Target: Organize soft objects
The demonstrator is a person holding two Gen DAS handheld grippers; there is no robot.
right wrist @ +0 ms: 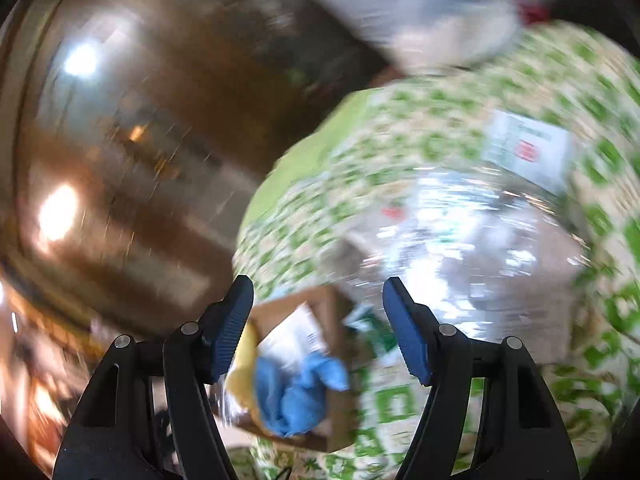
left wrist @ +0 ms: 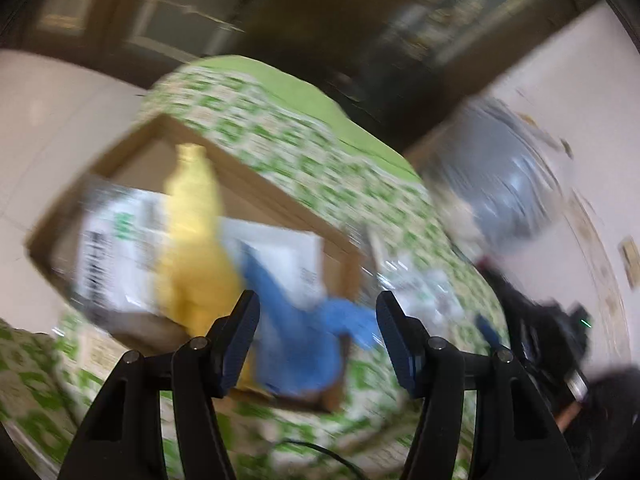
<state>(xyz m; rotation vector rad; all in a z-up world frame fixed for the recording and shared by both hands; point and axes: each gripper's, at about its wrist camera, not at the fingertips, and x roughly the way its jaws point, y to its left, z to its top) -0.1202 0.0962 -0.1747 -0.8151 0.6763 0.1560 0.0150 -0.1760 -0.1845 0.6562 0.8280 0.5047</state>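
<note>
Both views are motion-blurred. A cardboard box (left wrist: 256,196) sits on a green-and-white patterned cloth (left wrist: 304,148). A yellow cloth (left wrist: 196,240) and a blue cloth (left wrist: 296,332) lie in the box, the blue one draped over its near edge. My left gripper (left wrist: 316,340) is open and empty just above the blue cloth. In the right wrist view the box (right wrist: 332,308) is low in the frame with the blue cloth (right wrist: 296,396) and yellow cloth (right wrist: 244,376) in it. My right gripper (right wrist: 320,340) is open and empty above them.
White printed packets (left wrist: 120,248) lie in the box. A crinkled clear plastic bag (right wrist: 472,256) lies on the cloth beside the box. A grey bundle (left wrist: 504,176) and a black device (left wrist: 552,332) are at the right. Dark wooden furniture (left wrist: 320,8) stands behind.
</note>
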